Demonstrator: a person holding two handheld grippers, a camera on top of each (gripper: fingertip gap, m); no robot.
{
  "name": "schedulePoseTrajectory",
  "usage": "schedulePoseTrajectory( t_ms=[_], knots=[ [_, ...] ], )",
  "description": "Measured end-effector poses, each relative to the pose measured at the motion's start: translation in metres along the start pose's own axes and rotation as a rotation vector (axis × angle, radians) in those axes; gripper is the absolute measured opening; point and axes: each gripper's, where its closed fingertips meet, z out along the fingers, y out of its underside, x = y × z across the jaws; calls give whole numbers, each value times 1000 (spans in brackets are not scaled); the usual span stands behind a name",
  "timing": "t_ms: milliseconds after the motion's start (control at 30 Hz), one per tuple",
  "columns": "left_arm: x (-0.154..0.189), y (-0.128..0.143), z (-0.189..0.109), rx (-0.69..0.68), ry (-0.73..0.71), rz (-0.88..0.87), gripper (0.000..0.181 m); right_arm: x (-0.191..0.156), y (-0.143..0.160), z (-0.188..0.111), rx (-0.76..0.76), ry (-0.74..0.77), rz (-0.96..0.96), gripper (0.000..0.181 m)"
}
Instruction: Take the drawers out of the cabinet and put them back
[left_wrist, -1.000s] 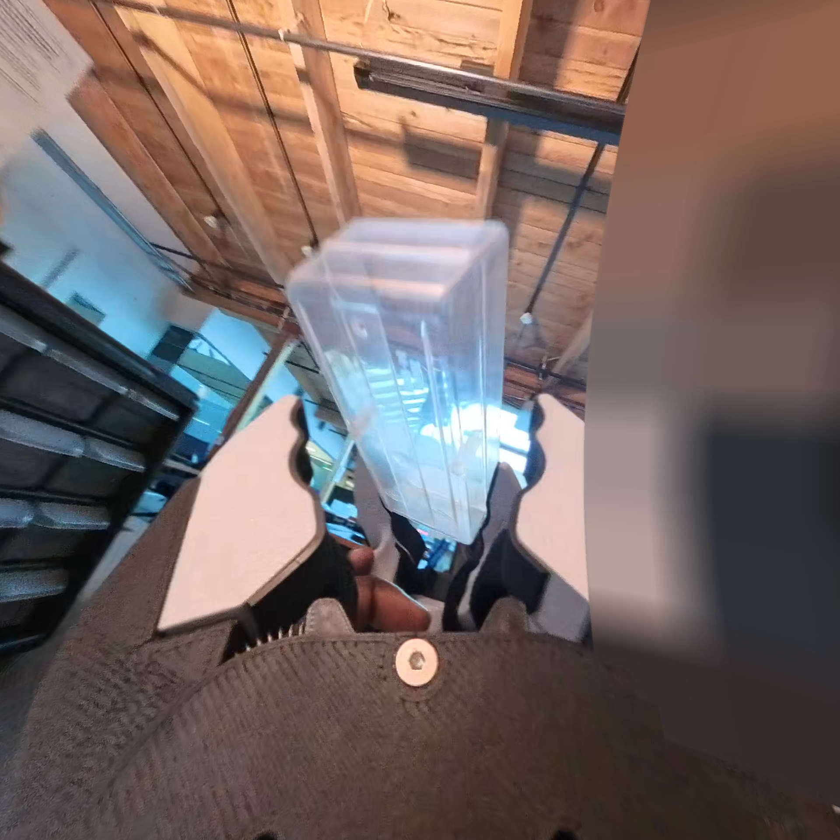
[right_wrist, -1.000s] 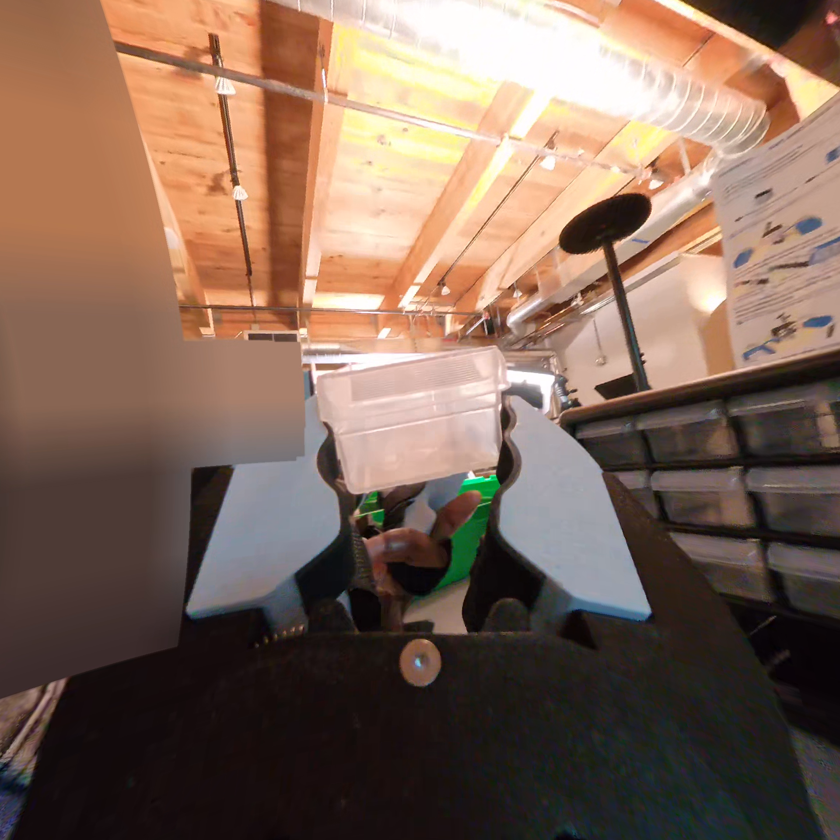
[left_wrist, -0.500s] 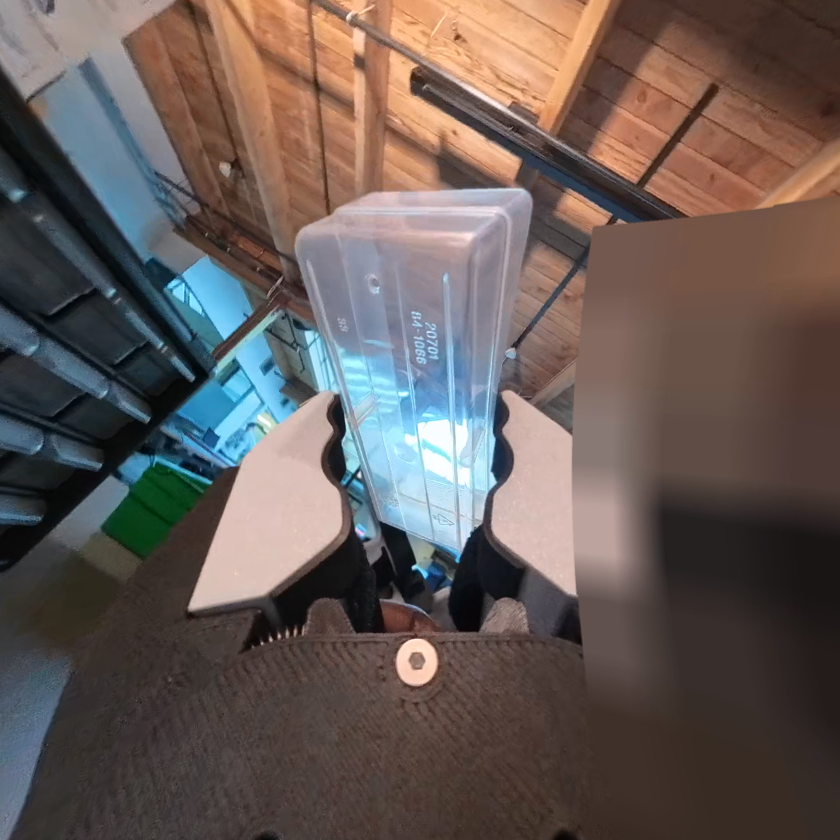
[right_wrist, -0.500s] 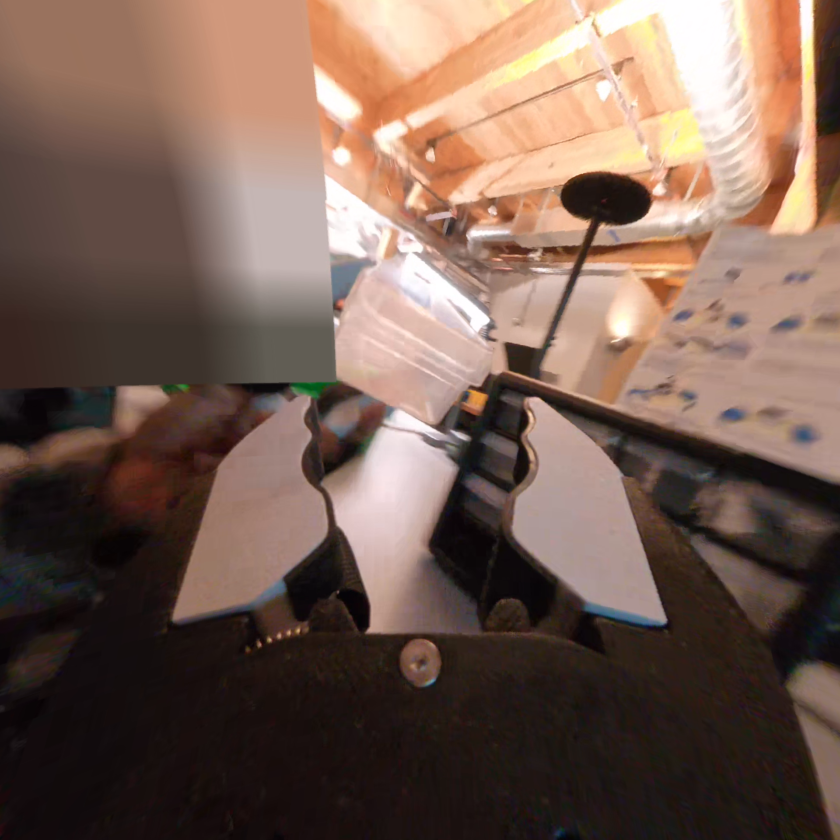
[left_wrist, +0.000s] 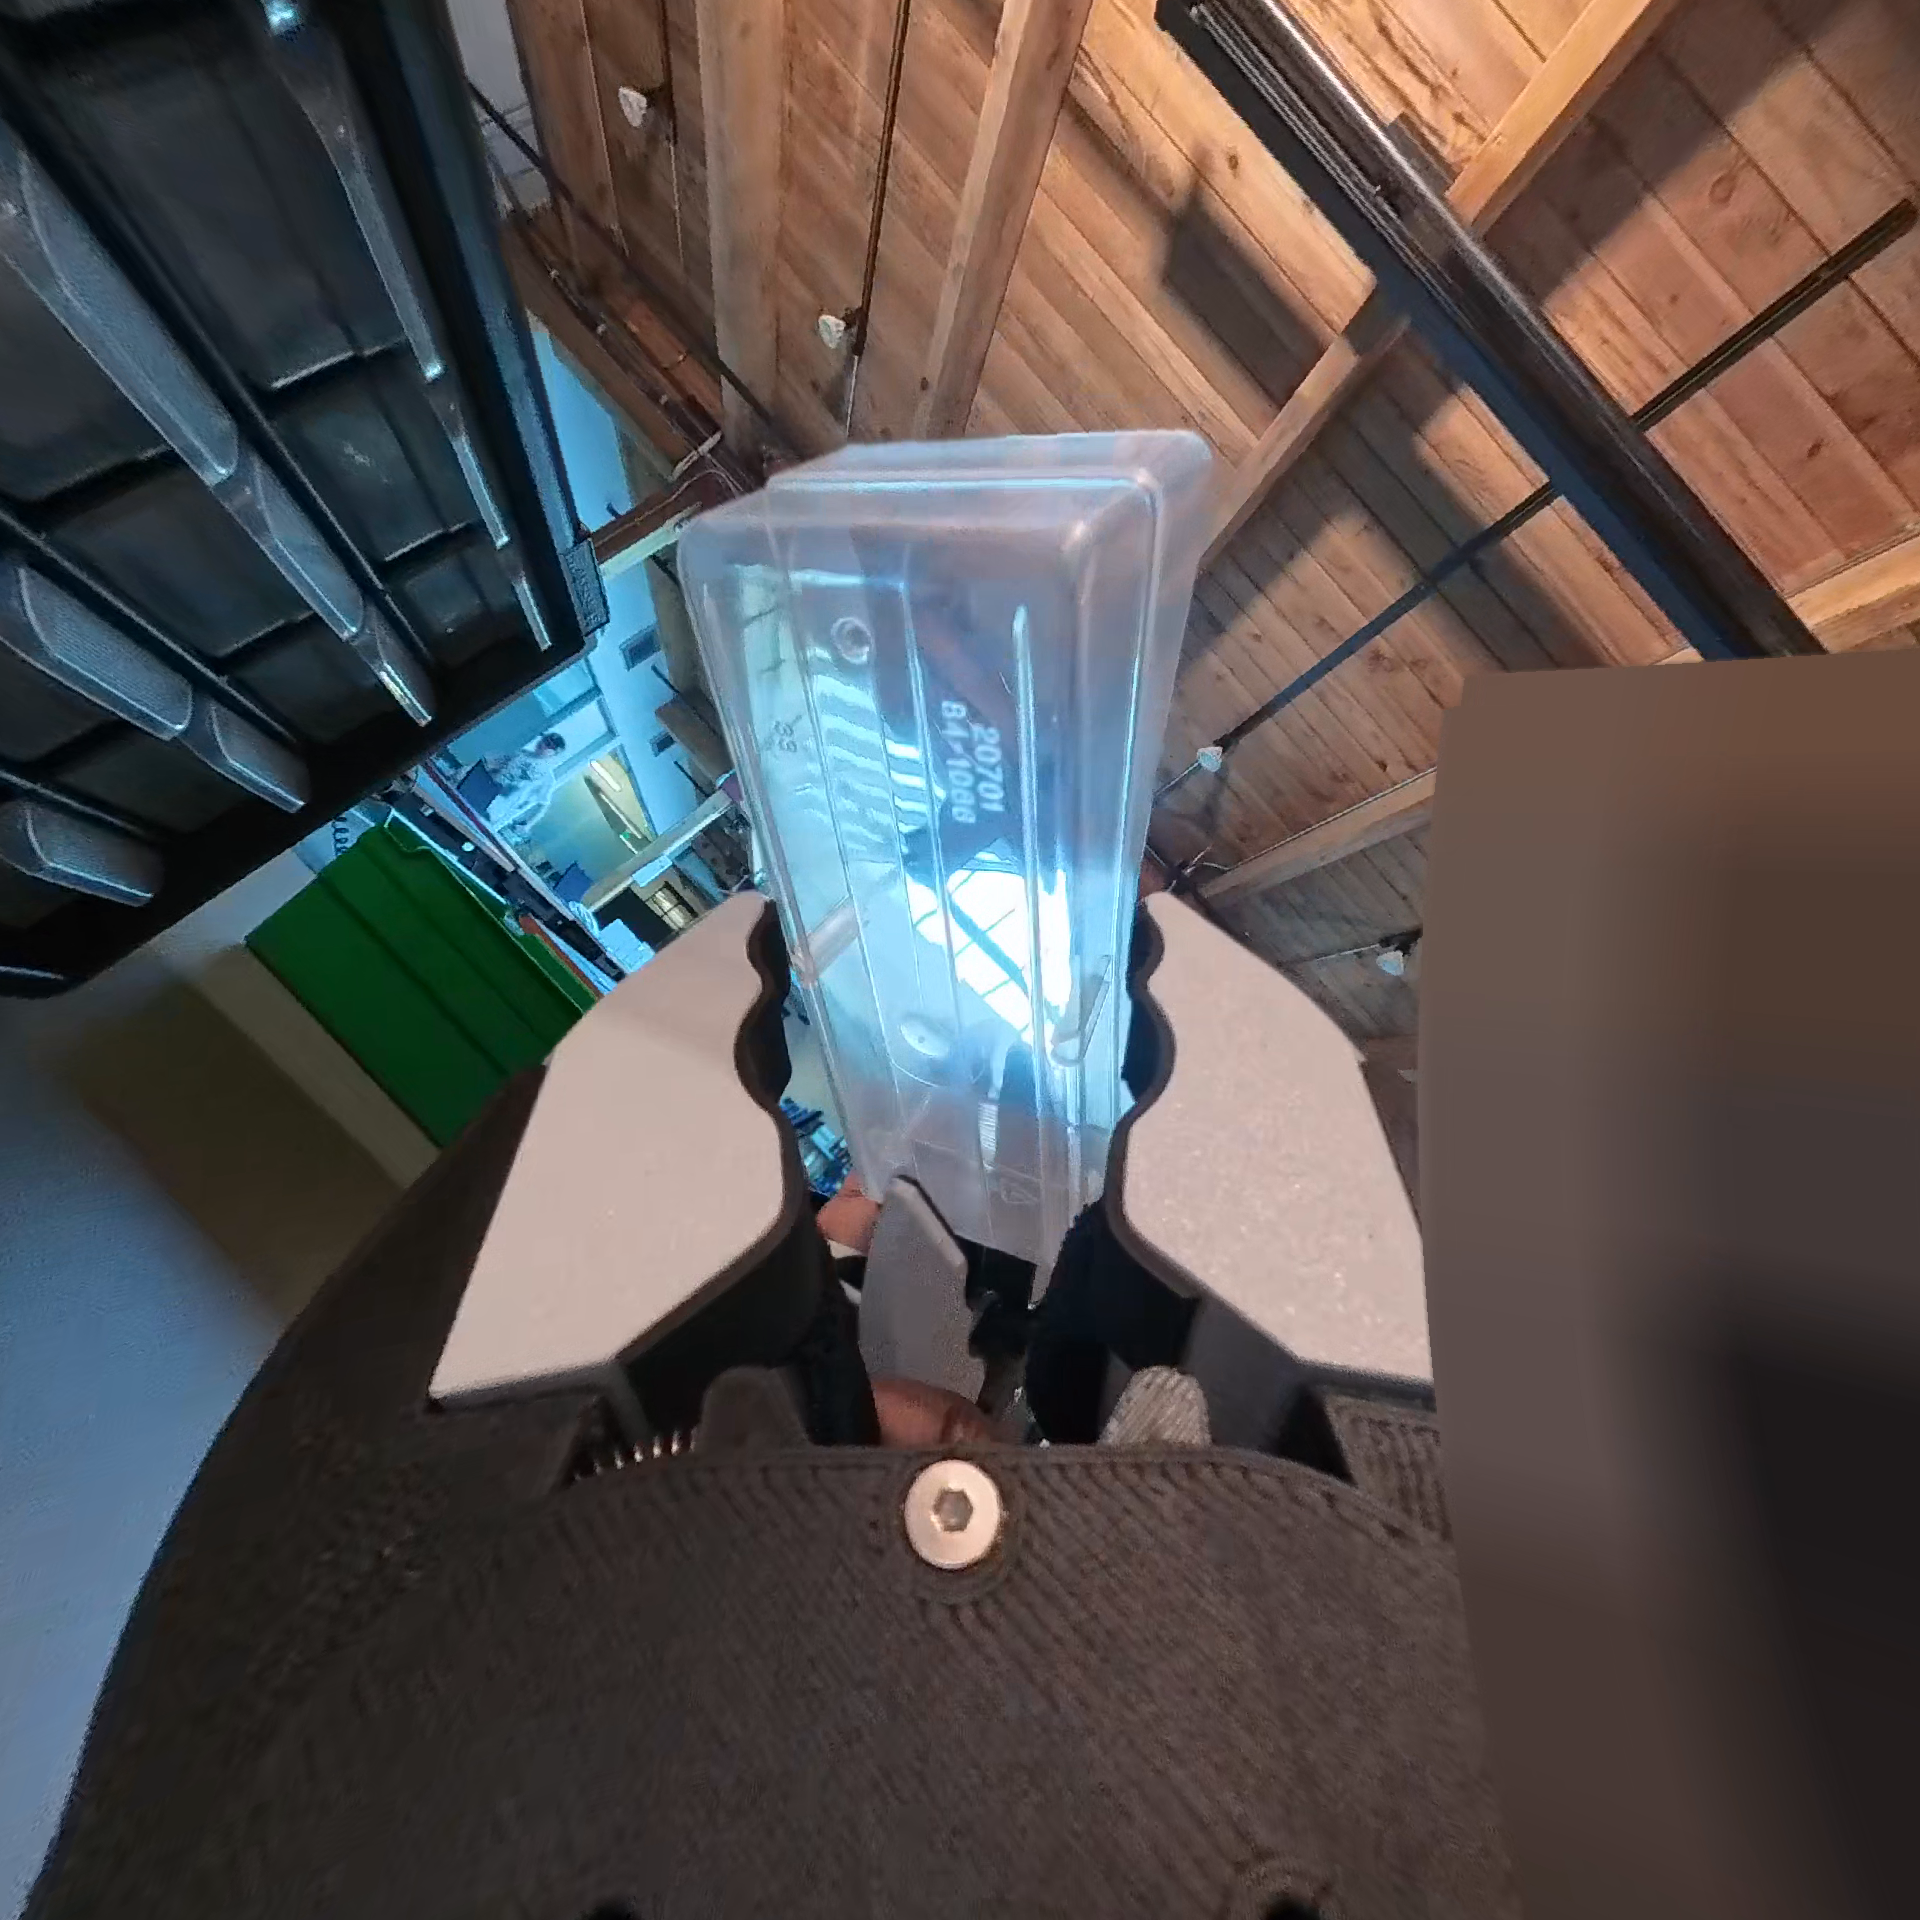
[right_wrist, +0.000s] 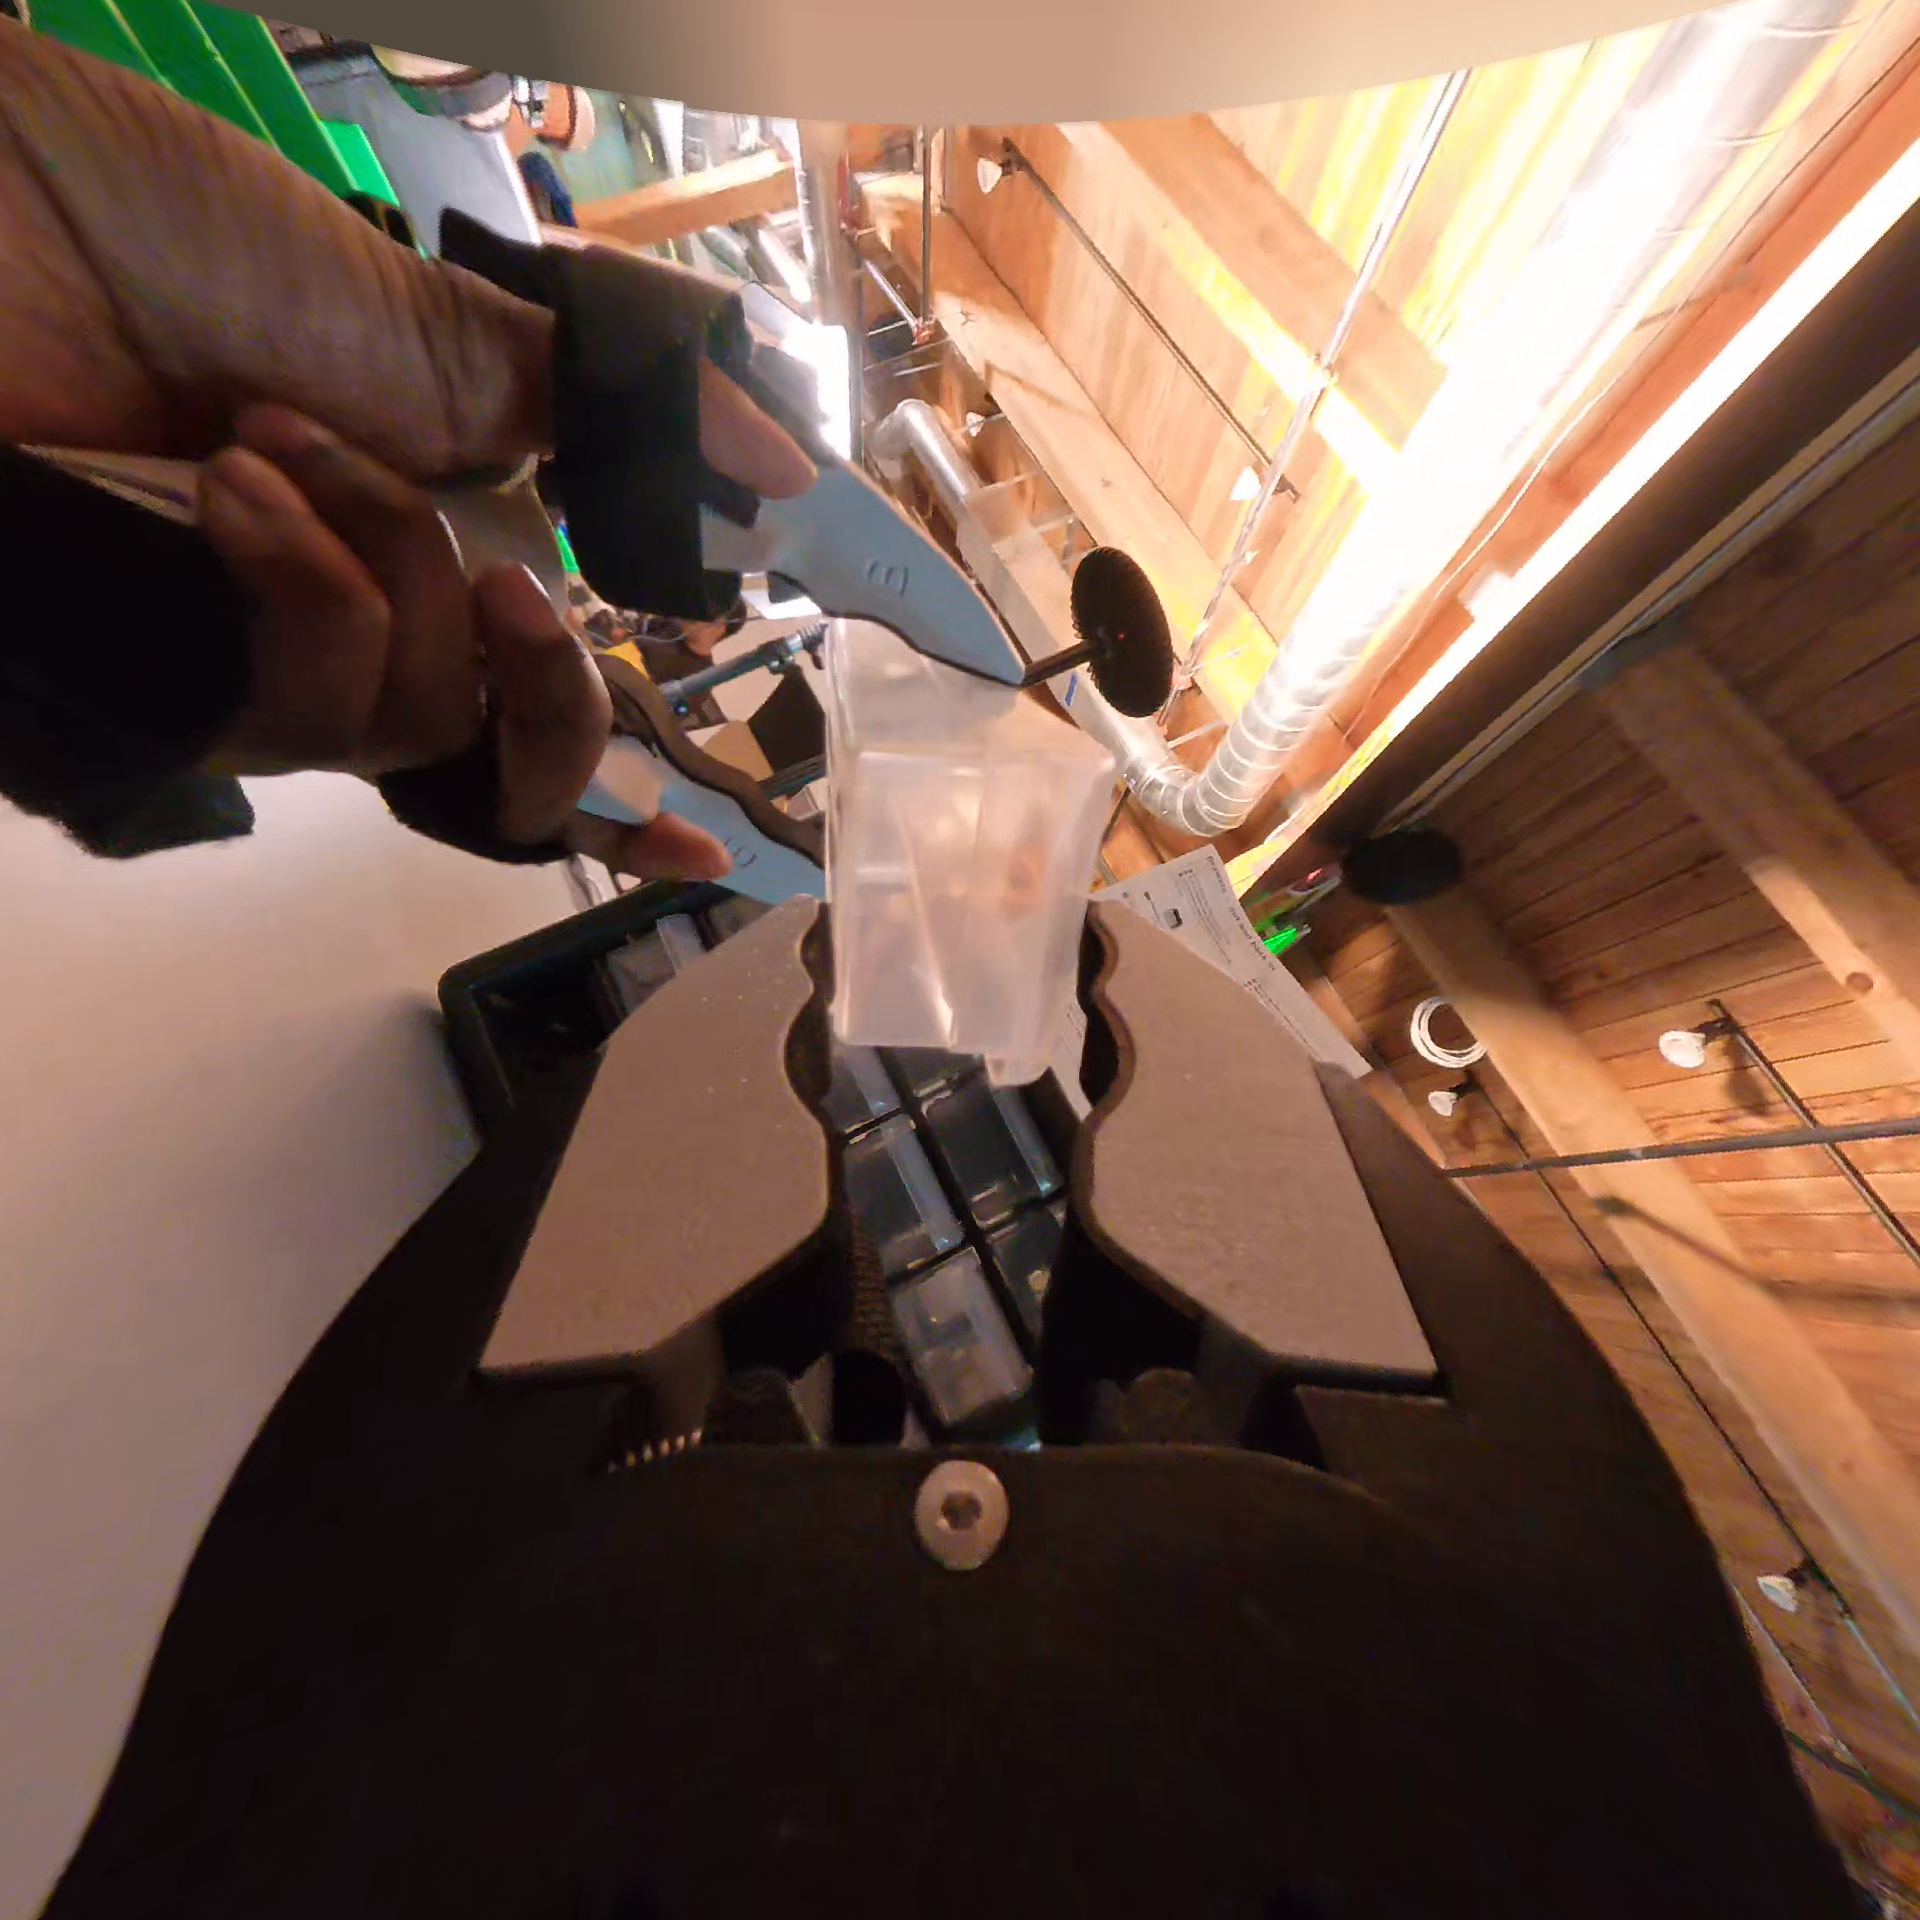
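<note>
The clear plastic drawer (left_wrist: 935, 831) is out of the black cabinet (left_wrist: 260, 416) and held in the air just beside it, apart from the cabinet's frame. The left hand-held gripper (left_wrist: 951, 997) is pinching the drawer, with a grey pad pressed to each long side of it. The drawer's underside faces this camera and its far end points away from the cabinet, toward the wooden ceiling (left_wrist: 1455, 364). At the drawer's near end, one grey finger (left_wrist: 914, 1278) of the right hand-held gripper shows against the plastic.

In the right wrist view, the right hand-held gripper (right_wrist: 951, 987) is closed on one end of the same drawer (right_wrist: 956, 883), its two pads touching the opposite walls. The cabinet (right_wrist: 488, 997) lies directly beyond, its rows of clear drawers (right_wrist: 935, 1195) visible between the pads. A hand (right_wrist: 312, 520) in a black fingerless glove holds the left hand-held gripper (right_wrist: 920, 784), which clamps the drawer farther from the cabinet than the right one does. A green bin (left_wrist: 416, 987) sits beyond the cabinet's lower corner, and the pale counter (left_wrist: 104, 1299) runs beside the cabinet.
</note>
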Motion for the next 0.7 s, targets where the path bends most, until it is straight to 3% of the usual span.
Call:
schedulePoseTrajectory(
  t_ms=[300, 400, 533, 600, 667, 700],
  knots=[
    [-7, 2, 1, -95, -49, 32, 68, 2, 12, -3, -67, -36, 27, 43],
    [-10, -10, -3, -163, -168, 261, 65, 12, 35, -4, -175, -6, 5, 44],
    [-15, -57, -16, -322, -477, 830, 53, 6, 75, -9, -337, -44, -36, 44],
    [-7, -91, -15, -358, -600, 1065, 35, 0, 85, -9, -396, -73, -71, 44],
    [9, -116, -3, -391, -618, 1180, 6, -5, 90, -8, -439, -92, -115, 44],
    [14, -127, 6, -412, -625, 1208, 0, -8, 93, -7, -461, -101, -142, 44]
  ],
)
